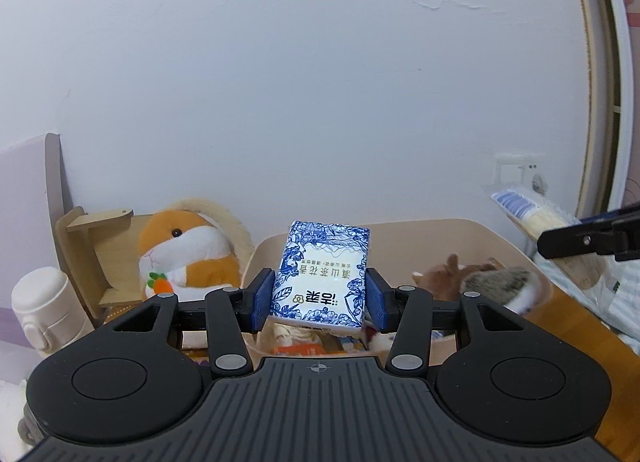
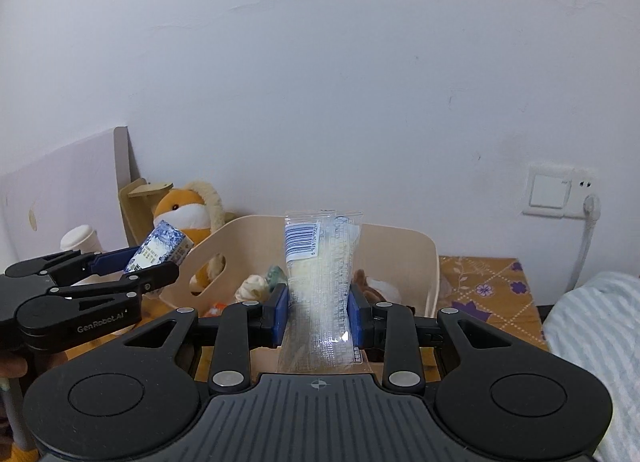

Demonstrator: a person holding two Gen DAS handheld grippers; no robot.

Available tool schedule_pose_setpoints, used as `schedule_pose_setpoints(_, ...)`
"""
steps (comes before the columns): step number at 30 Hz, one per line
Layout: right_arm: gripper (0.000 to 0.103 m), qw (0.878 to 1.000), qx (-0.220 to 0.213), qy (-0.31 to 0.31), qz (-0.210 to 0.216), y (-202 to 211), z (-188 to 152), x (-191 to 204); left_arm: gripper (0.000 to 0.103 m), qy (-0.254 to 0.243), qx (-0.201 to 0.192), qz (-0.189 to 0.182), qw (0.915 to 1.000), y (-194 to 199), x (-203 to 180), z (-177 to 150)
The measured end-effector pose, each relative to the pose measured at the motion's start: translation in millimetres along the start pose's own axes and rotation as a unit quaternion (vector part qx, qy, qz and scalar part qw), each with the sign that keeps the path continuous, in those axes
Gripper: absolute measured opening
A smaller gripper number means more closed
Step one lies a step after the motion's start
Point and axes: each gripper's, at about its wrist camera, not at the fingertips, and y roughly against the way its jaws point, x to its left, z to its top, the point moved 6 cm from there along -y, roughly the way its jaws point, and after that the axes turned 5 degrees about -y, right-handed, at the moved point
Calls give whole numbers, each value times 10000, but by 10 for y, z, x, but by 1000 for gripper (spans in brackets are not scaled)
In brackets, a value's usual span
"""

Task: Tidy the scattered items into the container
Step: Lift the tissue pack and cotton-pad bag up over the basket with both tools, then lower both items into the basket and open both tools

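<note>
Crinkly clear plastic makes your snack packet (image 2: 320,282) light and slippery, clamped mid-length in the right gripper (image 2: 319,316) before the beige container (image 2: 400,258) at twelve o'clock, while the left gripper (image 1: 319,300) squeezes the soft tissue pack (image 1: 322,274).

I am in a home, most likely a bedroom. Ahead of my claw rises a plain white wall (image 2: 320,101) with a cracked line of plaster. To my right sit a light switch (image 2: 547,193) and a socket with a plug (image 2: 591,203) in it, and below them lies striped bedding (image 2: 600,342). Ahead to my left a plush hamster (image 1: 188,254) leans at the wall. The counter (image 2: 488,286) wears a flowered cloth, and a beige bin (image 2: 400,258) holds small toys.
</note>
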Motion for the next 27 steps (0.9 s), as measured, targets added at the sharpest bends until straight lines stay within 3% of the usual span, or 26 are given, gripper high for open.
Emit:
schedule_pose_setpoints(14,28,9999,88,129,-46,-553,83,160,49,-99,435,176,9988,-568,55,7)
schedule_pose_setpoints(27,28,9984,401,323,-254,-1005,-21,275,49,52,1181,118,9929,-977,72,-286)
